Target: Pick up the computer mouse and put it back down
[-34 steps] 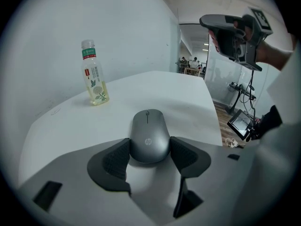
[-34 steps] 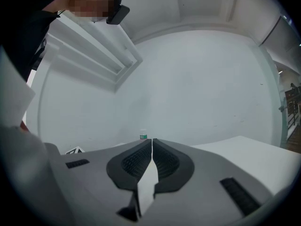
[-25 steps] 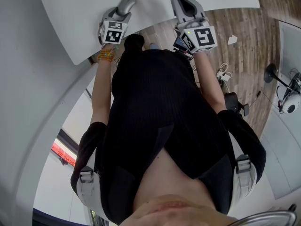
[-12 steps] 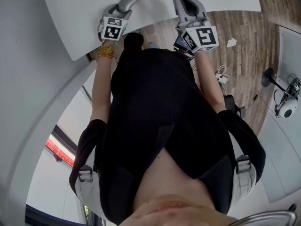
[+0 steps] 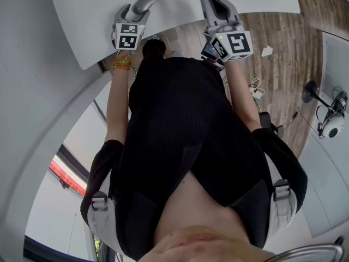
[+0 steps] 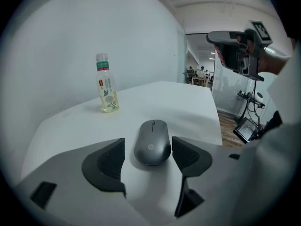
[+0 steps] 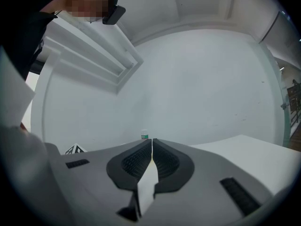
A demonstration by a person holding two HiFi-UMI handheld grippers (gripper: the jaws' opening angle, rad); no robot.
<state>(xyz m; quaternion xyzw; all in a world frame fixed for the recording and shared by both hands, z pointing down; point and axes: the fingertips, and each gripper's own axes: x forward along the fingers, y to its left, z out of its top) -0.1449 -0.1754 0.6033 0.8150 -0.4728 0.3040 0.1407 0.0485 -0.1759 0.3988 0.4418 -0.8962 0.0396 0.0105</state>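
Brackets the mouse (image 6: 152, 141) with the left gripper (image 6: 148, 149), angled down at it from the near edge of the surface (image 6: 188, 100). Finds the mouse lying flat on the white top, lengthwise between the fingers (image 6: 109, 163), well apart from the bottle (image 6: 107, 86) standing toward the far left corner. Is opening those fingers, close to full spread, with no grip on anything: a clear gap at the left pad, the right pad just beside the shell, touching or not too fine to tell. Holds the right gripper (image 7: 152, 160) level and off to the right, near the surface's right edge, fingers closed together on nothing. Reads most likely as the letting-go at the end of the put-down, given the mouse flat on the surface and the spreading fingers; could equally be a widening ahead of the pick, not to be settled from here. Calls next, in the first case, for drawing the left gripper straight back and up, clear of both flanks, without nudging the mouse sideways. Calls, in the second, for easing forward to centre the pads on the long sides, closing evenly, then lifting level to spare the smooth, rounded shell a slip. Asks nothing of the right gripper.
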